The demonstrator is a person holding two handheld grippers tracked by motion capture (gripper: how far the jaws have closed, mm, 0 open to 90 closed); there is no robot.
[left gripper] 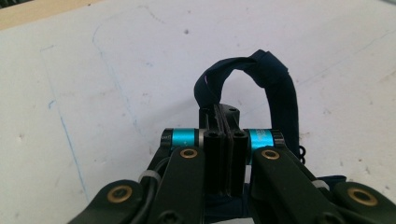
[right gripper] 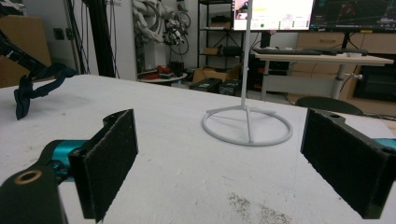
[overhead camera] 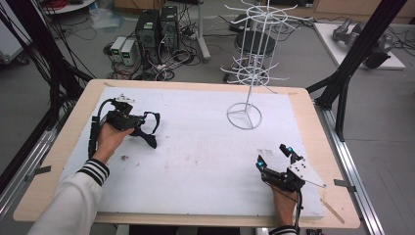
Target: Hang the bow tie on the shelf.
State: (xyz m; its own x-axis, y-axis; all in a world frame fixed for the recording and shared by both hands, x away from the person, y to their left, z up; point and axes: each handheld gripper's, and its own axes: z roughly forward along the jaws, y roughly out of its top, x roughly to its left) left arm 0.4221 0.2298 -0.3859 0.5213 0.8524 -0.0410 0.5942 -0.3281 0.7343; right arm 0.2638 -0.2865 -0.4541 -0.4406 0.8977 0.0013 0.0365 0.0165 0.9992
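Observation:
A dark navy strap (overhead camera: 156, 122) hangs in a loop from my left gripper (overhead camera: 138, 128), over the left part of the white board (overhead camera: 195, 147). In the left gripper view the jaws are pressed together on the strap (left gripper: 273, 84), which arches above the left gripper (left gripper: 219, 114). A white wire display stand (overhead camera: 244, 115) with hooked arms rises at the back right of the board. My right gripper (overhead camera: 273, 155) rests near the front right, open, with nothing between its pads (right gripper: 109, 161). It faces the stand's ring base (right gripper: 247, 123), and the strap (right gripper: 39, 79) shows far left.
The board lies on a wooden table (overhead camera: 318, 127) framed by black struts (overhead camera: 352, 63). Computers and cables (overhead camera: 156, 34) sit on the floor behind. Small dirt specks (right gripper: 247, 205) mark the board in front of the right gripper (right gripper: 224, 161).

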